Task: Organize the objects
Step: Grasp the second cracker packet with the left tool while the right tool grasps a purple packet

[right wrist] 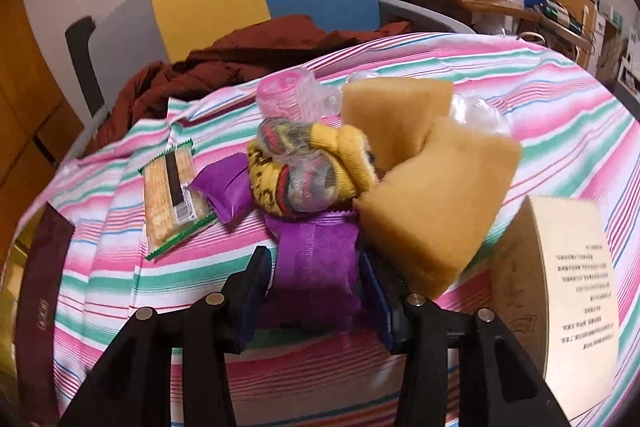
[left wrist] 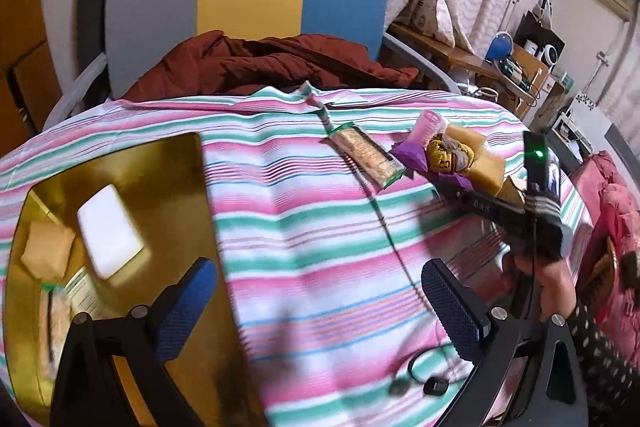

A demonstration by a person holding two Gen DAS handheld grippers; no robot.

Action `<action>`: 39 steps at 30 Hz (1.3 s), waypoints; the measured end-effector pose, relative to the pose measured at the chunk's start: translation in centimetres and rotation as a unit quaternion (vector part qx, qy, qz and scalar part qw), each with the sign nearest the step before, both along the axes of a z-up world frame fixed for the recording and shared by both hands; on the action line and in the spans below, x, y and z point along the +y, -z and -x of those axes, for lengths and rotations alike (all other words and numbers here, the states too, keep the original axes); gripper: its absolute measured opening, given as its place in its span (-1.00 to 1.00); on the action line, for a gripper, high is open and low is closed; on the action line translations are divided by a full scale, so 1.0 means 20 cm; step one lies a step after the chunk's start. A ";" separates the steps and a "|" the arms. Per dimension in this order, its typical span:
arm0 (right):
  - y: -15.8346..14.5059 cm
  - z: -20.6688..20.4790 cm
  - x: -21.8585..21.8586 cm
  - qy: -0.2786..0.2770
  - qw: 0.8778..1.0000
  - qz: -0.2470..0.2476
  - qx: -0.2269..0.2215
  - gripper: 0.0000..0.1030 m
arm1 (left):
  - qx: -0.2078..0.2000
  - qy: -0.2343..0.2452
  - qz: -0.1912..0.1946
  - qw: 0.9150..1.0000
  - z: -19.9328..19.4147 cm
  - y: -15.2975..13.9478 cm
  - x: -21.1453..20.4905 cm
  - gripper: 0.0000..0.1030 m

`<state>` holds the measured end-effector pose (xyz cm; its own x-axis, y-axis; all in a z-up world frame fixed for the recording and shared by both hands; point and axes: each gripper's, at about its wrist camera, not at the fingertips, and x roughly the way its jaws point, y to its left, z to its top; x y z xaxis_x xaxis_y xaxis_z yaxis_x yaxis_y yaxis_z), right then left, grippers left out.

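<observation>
Between the right gripper's (right wrist: 316, 279) clamped jaws sits a purple packet (right wrist: 316, 263); the left gripper's (left wrist: 320, 307) gape apart.

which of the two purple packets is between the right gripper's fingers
The nearer purple packet, lying lengthwise between the right gripper fingers. The other purple packet lies farther back, beside the cracker pack.

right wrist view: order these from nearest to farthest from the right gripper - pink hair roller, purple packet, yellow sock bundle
From the right gripper:
1. purple packet, between the fingers
2. yellow sock bundle, just beyond the packet, centre
3. pink hair roller, behind the socks, toward the table's far edge
</observation>
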<state>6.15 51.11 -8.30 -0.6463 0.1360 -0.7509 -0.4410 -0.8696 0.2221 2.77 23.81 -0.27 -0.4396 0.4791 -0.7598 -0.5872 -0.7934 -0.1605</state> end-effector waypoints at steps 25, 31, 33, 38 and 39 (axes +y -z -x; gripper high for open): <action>0.02 -0.04 0.00 0.021 0.999 -0.009 0.022 -0.16 | -0.070 -0.070 0.095 0.991 0.69 0.39 1.00 1.00; 0.03 -0.05 0.01 0.022 0.999 -0.002 0.029 -0.16 | -0.018 -0.048 0.114 0.992 0.63 0.45 0.90 1.00; 0.03 -0.05 0.01 0.023 0.999 -0.002 0.029 -0.16 | 0.002 -0.040 0.112 0.993 0.59 0.46 0.84 0.99; 0.02 -0.05 0.00 0.022 0.999 -0.004 0.028 -0.16 | 0.026 -0.047 0.096 0.994 0.56 0.45 0.74 0.90; 0.02 -0.05 0.00 0.023 0.999 -0.005 0.027 -0.16 | 0.027 -0.043 0.094 0.994 0.56 0.45 0.75 0.81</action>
<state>7.06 51.06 -8.76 -0.6790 0.1731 -0.7134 -0.4673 -0.8514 0.2382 -8.40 38.78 -9.32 -0.5153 0.2909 -0.8061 -0.5204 -0.8536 0.0246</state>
